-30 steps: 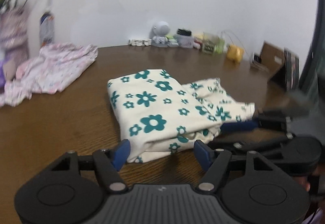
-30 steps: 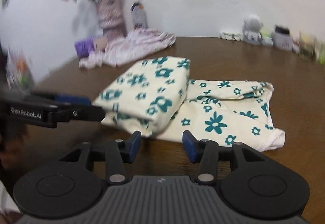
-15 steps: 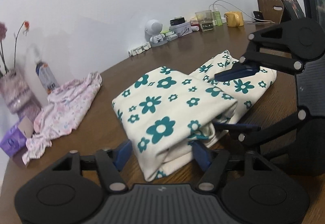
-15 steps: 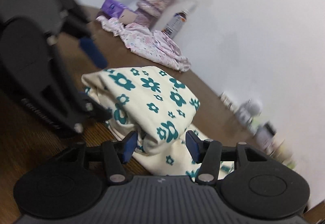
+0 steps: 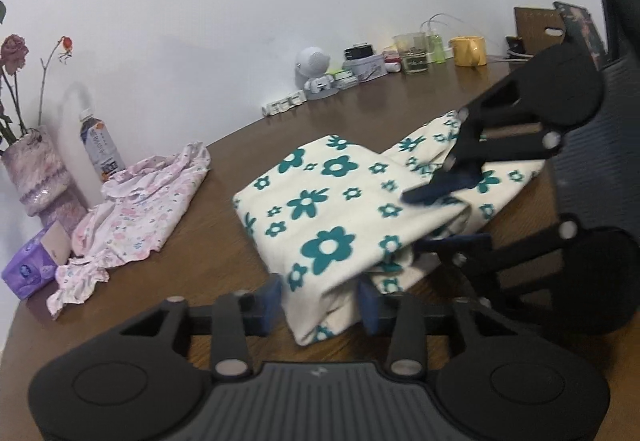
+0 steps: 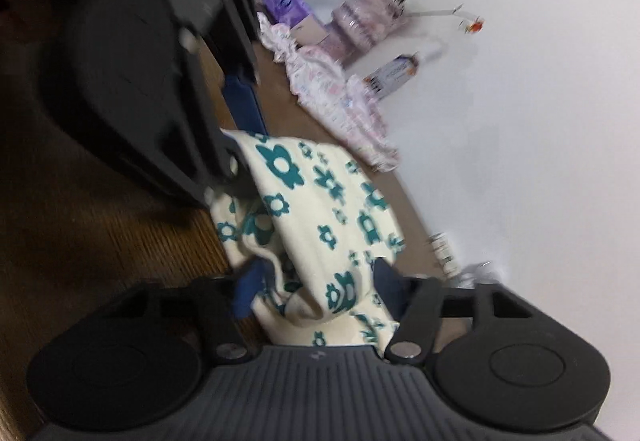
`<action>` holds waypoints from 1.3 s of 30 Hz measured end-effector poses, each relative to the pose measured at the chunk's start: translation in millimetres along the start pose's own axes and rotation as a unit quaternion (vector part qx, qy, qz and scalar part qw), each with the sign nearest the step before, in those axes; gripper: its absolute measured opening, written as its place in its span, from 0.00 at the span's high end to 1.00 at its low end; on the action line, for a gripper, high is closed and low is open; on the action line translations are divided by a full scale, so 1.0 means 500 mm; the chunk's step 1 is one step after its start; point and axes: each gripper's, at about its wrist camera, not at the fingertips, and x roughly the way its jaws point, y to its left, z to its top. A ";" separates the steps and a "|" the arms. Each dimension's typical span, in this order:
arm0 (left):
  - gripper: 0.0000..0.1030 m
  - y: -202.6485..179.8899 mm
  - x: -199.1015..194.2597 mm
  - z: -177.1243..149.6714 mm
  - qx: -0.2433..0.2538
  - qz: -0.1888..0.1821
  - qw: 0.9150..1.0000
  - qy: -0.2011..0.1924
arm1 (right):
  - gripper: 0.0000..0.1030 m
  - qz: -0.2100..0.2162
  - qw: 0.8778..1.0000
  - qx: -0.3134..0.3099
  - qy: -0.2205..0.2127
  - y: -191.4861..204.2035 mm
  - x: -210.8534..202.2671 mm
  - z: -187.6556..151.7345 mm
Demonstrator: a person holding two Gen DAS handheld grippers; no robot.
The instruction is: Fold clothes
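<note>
Your left gripper sits at the near corner of the folded cream garment with teal flowers, its blue pads set on either side of the thick folded edge. Its jaws have just been closing and the cloth bundle fills the gap between them, with both pads against the fabric. Your right gripper comes in from the garment's other side, rolled so that one finger lies on top of the fold and the other runs underneath. Its jaws have also just been closing, and the fabric is bunched between its pads, so it has hold of the cloth as well.

The flowered garment lies near the middle of the brown wooden counter, folded over itself into a thick pad, with a lower layer spreading out toward the far right. A pink flowered garment lies crumpled toward the counter's left edge, well apart from the one you are working on. Behind it, at the left back corner, stand a vase of dried flowers, a drink bottle and a purple tissue pack. Small items line the back edge along the wall, among them a white round figure and a yellow mug.
</note>
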 end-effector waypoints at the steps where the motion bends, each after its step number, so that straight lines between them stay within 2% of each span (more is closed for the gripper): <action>1: 0.44 -0.002 0.003 0.001 -0.001 0.002 1.000 0.002 | 0.71 0.015 1.000 0.010 0.004 -0.008 0.007 0.001; 3: 0.44 -0.002 0.014 0.003 -0.005 0.006 1.000 0.009 | 0.78 0.023 1.000 0.018 0.007 -0.009 0.010 0.002; 4: 0.48 -0.001 0.021 0.005 -0.009 0.008 1.000 0.013 | 0.80 0.026 0.999 0.022 0.008 -0.009 0.012 0.003; 5: 0.54 0.003 0.027 0.005 -0.018 0.003 1.000 0.017 | 0.80 0.023 0.999 0.027 0.010 -0.007 0.011 0.002; 6: 0.64 0.007 0.032 0.005 -0.027 -0.001 0.999 0.021 | 0.80 0.020 0.999 0.031 0.010 -0.005 0.011 0.001; 7: 0.65 0.011 0.031 0.003 -0.032 -0.002 0.999 0.019 | 0.79 0.016 0.999 0.038 0.011 -0.006 0.009 0.001; 9: 0.65 0.016 0.026 0.001 -0.044 -0.002 0.999 0.016 | 0.72 0.011 0.998 0.054 0.008 -0.008 0.002 -0.004; 10: 0.65 0.018 0.023 0.000 -0.051 -0.002 0.999 0.015 | 0.62 0.008 0.998 0.061 0.006 -0.009 -0.006 -0.006; 11: 0.64 0.022 0.017 -0.002 -0.062 -0.001 0.998 0.016 | 0.58 0.005 0.998 0.068 0.004 -0.011 -0.013 -0.009; 14: 0.62 0.033 0.001 -0.009 -0.094 0.002 0.995 0.016 | 0.58 0.006 0.995 0.098 0.007 -0.028 -0.021 -0.011; 15: 0.67 0.041 -0.001 -0.012 -0.108 -0.003 0.994 0.016 | 0.59 0.004 0.994 0.110 0.012 -0.035 -0.017 -0.012; 16: 0.84 0.048 -0.002 -0.015 -0.123 -0.007 0.992 0.017 | 0.60 0.008 0.992 0.125 0.020 -0.042 -0.011 -0.015; 17: 0.89 0.057 -0.002 -0.018 -0.141 -0.014 0.990 0.017 | 0.66 0.016 0.990 0.139 0.026 -0.046 -0.006 -0.017; 19: 0.95 0.067 -0.005 -0.019 -0.161 -0.018 0.987 0.009 | 0.72 0.025 0.986 0.161 0.035 -0.051 0.001 -0.019; 23: 0.93 0.097 -0.007 -0.026 -0.233 -0.047 0.971 0.007 | 0.78 0.025 0.981 0.189 0.041 -0.049 0.006 -0.020; 25: 0.82 0.106 -0.013 -0.031 -0.252 -0.051 0.966 0.013 | 0.77 0.023 0.979 0.196 0.042 -0.048 0.003 -0.023; 27: 0.72 0.105 -0.021 -0.035 -0.252 -0.041 0.967 0.019 | 0.72 0.019 0.977 0.208 0.042 -0.048 -0.003 -0.026; 28: 0.71 0.103 -0.020 -0.035 -0.251 -0.040 0.967 0.021 | 0.65 0.017 0.975 0.216 0.043 -0.049 -0.007 -0.028; 29: 0.72 0.101 -0.019 -0.036 -0.250 -0.040 0.967 0.024 | 0.59 0.015 0.974 0.224 0.044 -0.050 -0.010 -0.030; 30: 0.74 0.100 -0.015 -0.036 -0.249 -0.042 0.967 0.027 | 0.59 0.015 0.972 0.231 0.047 -0.051 -0.011 -0.033; 31: 0.92 0.098 -0.012 -0.036 -0.249 -0.046 0.967 0.028 | 0.59 0.015 0.970 0.238 0.050 -0.051 -0.013 -0.036; 33: 0.96 0.099 -0.012 -0.038 -0.257 -0.053 0.965 0.022 | 0.60 0.022 0.963 0.263 0.058 -0.056 -0.006 -0.044; 34: 0.97 0.100 -0.014 -0.039 -0.263 -0.055 0.963 0.017 | 0.62 0.027 0.958 0.280 0.060 -0.061 -0.002 -0.047; 35: 0.97 0.102 -0.016 -0.040 -0.270 -0.058 0.961 0.013 | 0.74 0.035 0.954 0.293 0.058 -0.066 -0.001 -0.048; 36: 0.97 0.104 -0.018 -0.041 -0.278 -0.060 0.959 0.009 | 0.81 0.042 0.949 0.307 0.057 -0.070 0.000 -0.049; 38: 0.95 0.109 -0.021 -0.045 -0.291 -0.062 0.955 0.011 | 0.90 0.046 0.945 0.318 0.054 -0.071 0.003 -0.050; 39: 0.89 0.112 -0.022 -0.047 -0.299 -0.064 0.952 0.014 | 0.90 0.048 0.943 0.324 0.053 -0.072 0.004 -0.050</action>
